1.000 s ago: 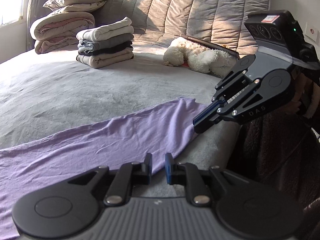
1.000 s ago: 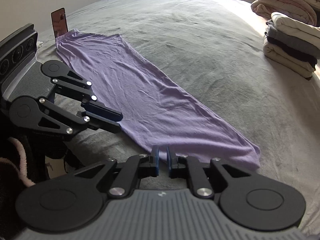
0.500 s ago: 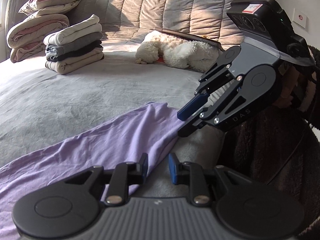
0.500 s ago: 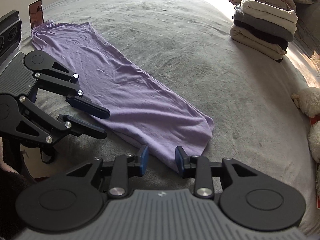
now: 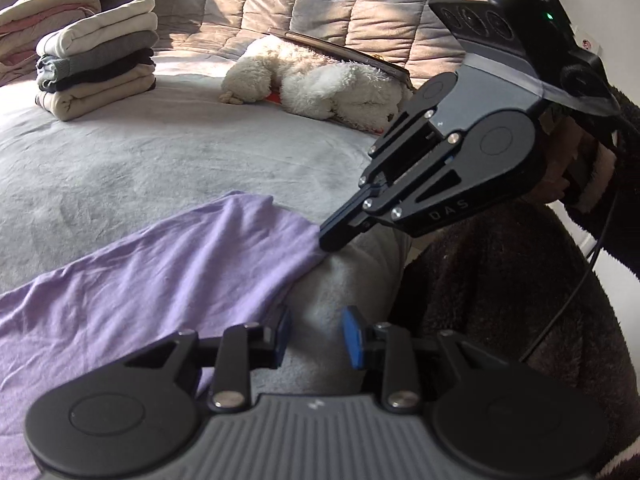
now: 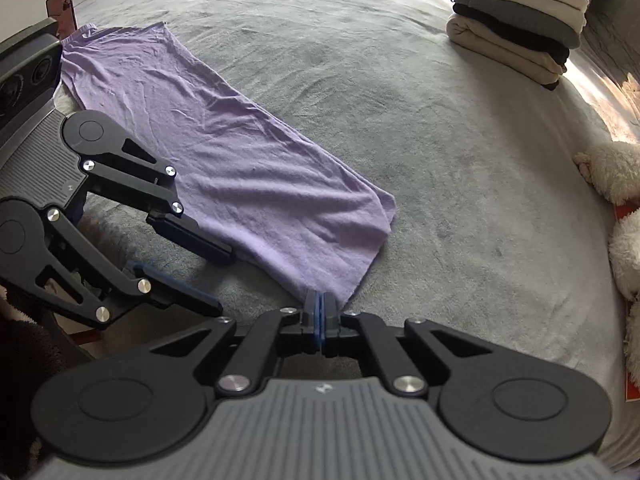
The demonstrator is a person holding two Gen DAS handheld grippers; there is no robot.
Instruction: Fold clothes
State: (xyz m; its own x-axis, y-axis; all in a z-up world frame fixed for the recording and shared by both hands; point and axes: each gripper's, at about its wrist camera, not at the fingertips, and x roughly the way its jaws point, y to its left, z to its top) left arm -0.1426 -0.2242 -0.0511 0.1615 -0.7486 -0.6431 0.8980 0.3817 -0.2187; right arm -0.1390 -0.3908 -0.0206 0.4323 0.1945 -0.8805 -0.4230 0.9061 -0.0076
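Note:
A long purple garment (image 6: 224,152) (image 5: 160,272), folded lengthwise, lies flat on the grey bed cover (image 6: 400,92). My right gripper (image 6: 319,312) (image 5: 332,238) is shut on its near end corner, the pads pinched together over the thin fabric. My left gripper (image 5: 316,336) (image 6: 222,280) hovers at the garment's near long edge, a little back from that corner. Its jaws are opening. Only bed cover shows between them, and the cloth's edge lies beside the left finger (image 5: 282,332).
A stack of folded clothes (image 6: 516,36) (image 5: 96,64) sits at the far side, with pillows (image 5: 40,0) behind. A white plush toy (image 5: 320,80) (image 6: 616,184) lies by the quilted headboard. A phone (image 6: 62,6) stands at the garment's far end. A dark fleece sleeve (image 5: 520,280) fills the right.
Both grippers moved along the garment toward its end. The right jaws opened wide, then closed on the corner. The left jaws have spread wider.

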